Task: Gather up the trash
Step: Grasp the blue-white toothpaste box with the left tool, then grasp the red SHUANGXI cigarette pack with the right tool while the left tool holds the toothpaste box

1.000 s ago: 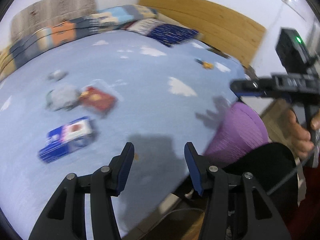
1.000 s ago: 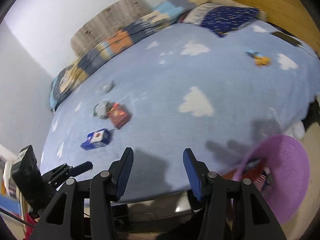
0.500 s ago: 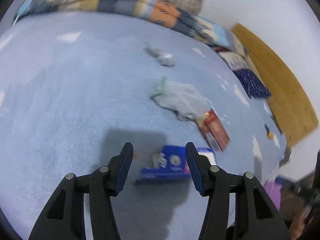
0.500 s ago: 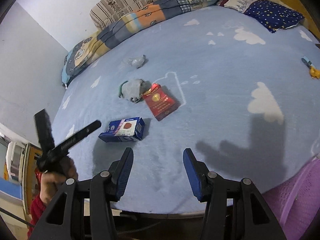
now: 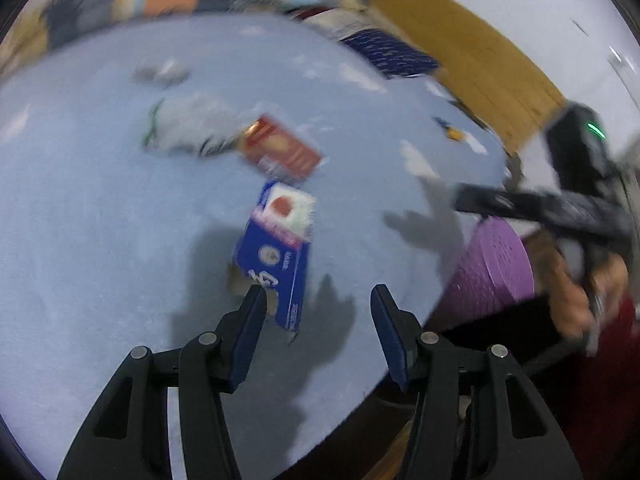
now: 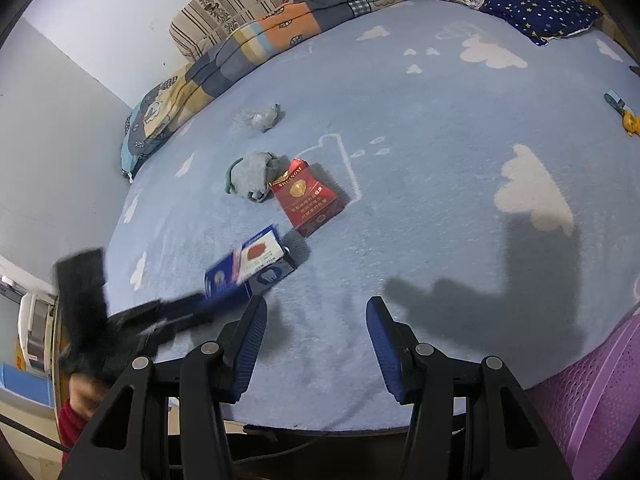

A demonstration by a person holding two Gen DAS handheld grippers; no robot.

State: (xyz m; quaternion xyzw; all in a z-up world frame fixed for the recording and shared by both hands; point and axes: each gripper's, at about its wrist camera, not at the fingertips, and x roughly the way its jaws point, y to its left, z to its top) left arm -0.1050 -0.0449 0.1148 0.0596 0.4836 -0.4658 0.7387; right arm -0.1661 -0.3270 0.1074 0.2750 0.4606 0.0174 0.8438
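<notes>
Our left tool has its fingers spread apart around the near end of the blue carton, which lies on the bed with its long axis running away from us. Our right tool, also apart and empty, sits farther off, beside the purple basket, so we judge the left nearer.

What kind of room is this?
Most likely a bedroom: a bed with a cloud-print blue sheet, a star-patterned pillow and a patchwork quilt against the wall.
</notes>
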